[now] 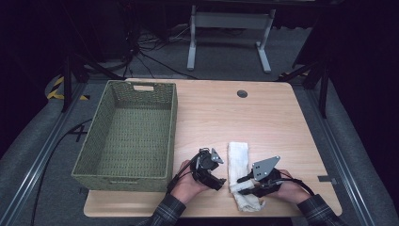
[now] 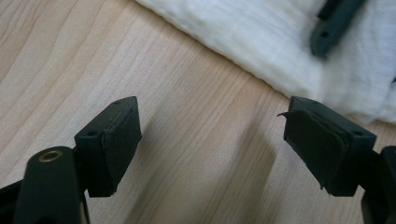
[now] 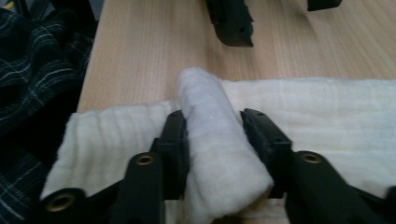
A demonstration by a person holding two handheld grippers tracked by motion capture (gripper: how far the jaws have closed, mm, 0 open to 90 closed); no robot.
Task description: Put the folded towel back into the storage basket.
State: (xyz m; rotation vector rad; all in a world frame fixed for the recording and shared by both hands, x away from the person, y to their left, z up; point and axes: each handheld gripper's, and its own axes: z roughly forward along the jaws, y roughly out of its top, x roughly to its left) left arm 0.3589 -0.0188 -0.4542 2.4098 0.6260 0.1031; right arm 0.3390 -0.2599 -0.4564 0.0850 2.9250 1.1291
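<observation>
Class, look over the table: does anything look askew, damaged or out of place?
Little does. The white towel is bunched at its near end, a fold pinched by the right gripper. The left gripper has frayed pads.

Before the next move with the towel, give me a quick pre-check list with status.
1. Right hand-held gripper pinches a raised fold of the white towel: ok.
2. Left hand-held gripper open over bare table, nothing between the pads: ok.
3. Left hand-held gripper apart from the towel: ok.
4. Woven basket upright, open side up: ok.
5. Grip firm enough to lift: cannot tell.
</observation>
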